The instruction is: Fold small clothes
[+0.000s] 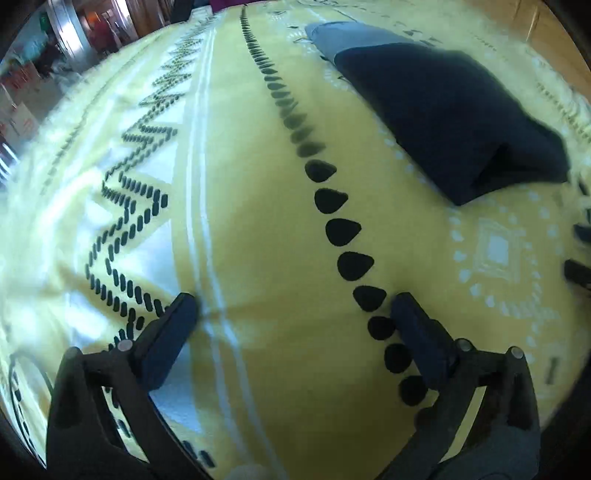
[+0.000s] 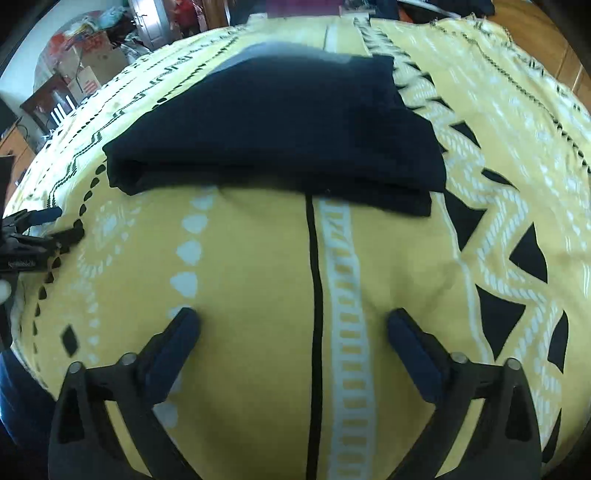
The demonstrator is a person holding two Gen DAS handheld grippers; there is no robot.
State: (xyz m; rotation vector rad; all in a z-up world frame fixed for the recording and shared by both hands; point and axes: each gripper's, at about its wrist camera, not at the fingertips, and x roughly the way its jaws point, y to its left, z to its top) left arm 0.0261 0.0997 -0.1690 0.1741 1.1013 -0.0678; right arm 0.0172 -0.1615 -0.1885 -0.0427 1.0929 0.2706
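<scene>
A folded dark navy garment point(image 2: 273, 136) lies on the yellow patterned cloth point(image 2: 251, 280), with a grey garment point(image 2: 269, 51) showing behind it. In the left wrist view the navy garment point(image 1: 450, 118) sits at the upper right with the grey garment point(image 1: 351, 37) beyond it. My left gripper point(image 1: 295, 306) stands open over bare yellow cloth point(image 1: 258, 221), nothing between its fingers. My right gripper point(image 2: 293, 321) is open too, short of the navy garment's near edge and holding nothing. The left gripper point(image 2: 62, 225) shows at the left edge of the right wrist view.
The cloth carries black drop-shaped marks, zigzags and white bands. Wooden floor point(image 2: 546, 33) shows beyond the cloth's fringed far edge. Boxes and clutter point(image 2: 88, 66) stand at the back left of the room.
</scene>
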